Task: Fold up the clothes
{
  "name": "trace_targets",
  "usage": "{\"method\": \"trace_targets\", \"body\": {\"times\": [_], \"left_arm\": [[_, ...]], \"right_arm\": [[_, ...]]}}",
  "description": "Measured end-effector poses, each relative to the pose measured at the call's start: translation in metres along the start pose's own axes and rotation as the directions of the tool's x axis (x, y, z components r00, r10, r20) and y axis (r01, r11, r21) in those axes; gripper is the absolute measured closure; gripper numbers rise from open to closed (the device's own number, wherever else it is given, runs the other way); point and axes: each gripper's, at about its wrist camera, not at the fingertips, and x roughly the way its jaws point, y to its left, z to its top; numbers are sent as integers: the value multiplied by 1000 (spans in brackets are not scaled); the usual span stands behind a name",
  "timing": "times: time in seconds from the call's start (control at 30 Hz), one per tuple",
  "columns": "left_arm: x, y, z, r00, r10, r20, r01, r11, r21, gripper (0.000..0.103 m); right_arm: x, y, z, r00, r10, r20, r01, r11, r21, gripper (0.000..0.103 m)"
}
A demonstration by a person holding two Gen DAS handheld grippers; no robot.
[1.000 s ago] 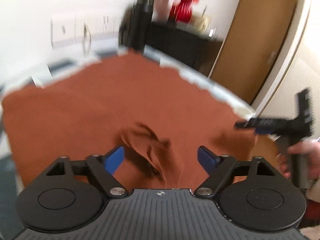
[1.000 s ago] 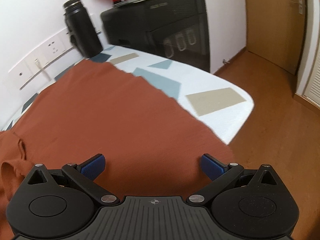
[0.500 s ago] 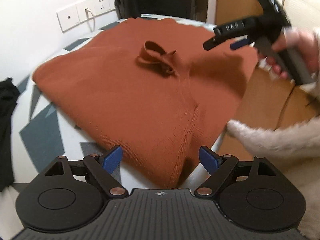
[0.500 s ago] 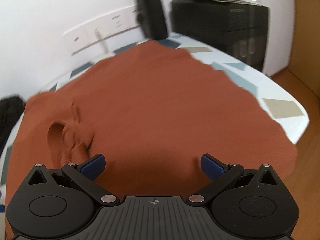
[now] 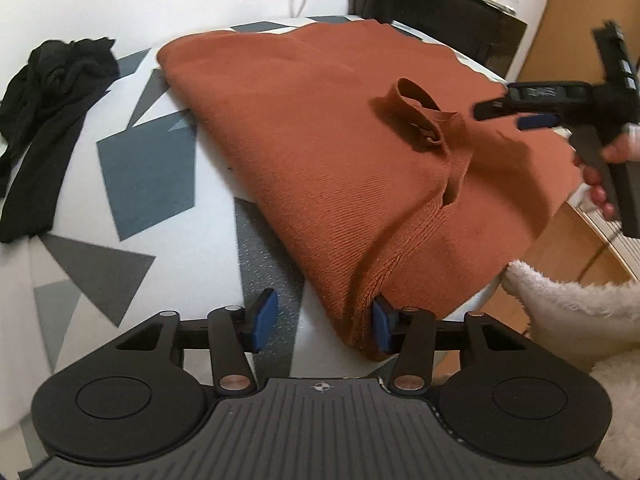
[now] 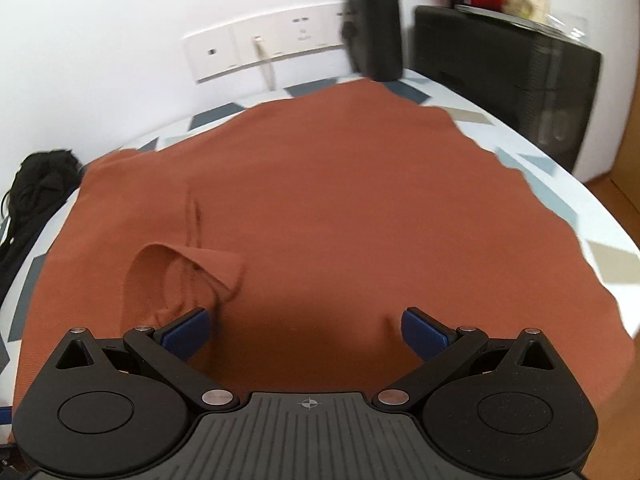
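A rust sweater is spread over the patterned worktop below wall sockets, black garment beside it, left claw spread at its hem, right claw spread above it.

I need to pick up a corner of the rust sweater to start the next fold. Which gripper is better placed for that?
Left. The left gripper sits at the near hem corner of the rust sweater, jaws open with fabric between them. The right gripper hovers open over the middle of the cloth, no edge within its jaws.
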Motion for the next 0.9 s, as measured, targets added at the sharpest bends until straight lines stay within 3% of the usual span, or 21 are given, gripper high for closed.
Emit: {"method": "trace_targets", "body": {"times": [0.1, 0.27, 0.37, 0.5, 0.6, 0.7, 0.8, 0.9], "left_arm": [[-8, 1, 12, 999, -52, 3, 52, 999, 14, 46], [-33, 20, 41, 989, -119, 93, 122, 992, -33, 36], [-23, 40, 63, 992, -42, 115, 53, 994, -93, 33], [16, 62, 85, 989, 116, 92, -98, 979, -177, 31], [37, 65, 95, 989, 141, 43, -130, 971, -201, 30], [40, 54, 94, 989, 140, 39, -131, 976, -174, 15], [43, 45, 86, 986, 164, 29, -158, 976, -147, 14], [48, 46, 81, 983, 181, 16, -175, 970, -171, 14]], "right_arm": [[9, 10, 1, 1000, -8, 1, 8, 1000, -29, 1], [19, 10, 4, 1000, -12, 8, 12, 1000, 0, 1], [27, 8, 7, 1000, -21, 14, 21, 1000, 16, 1], [39, 9, 11, 999, -38, 19, 38, 999, 20, 1], [48, 10, 13, 999, -50, 19, 50, 999, 11, 1], [55, 15, 14, 997, -72, 23, 72, 997, -30, 1], [60, 20, 16, 995, -92, 27, 94, 992, -86, 1], [64, 15, 21, 992, -121, 43, 123, 991, -58, 3]]}}
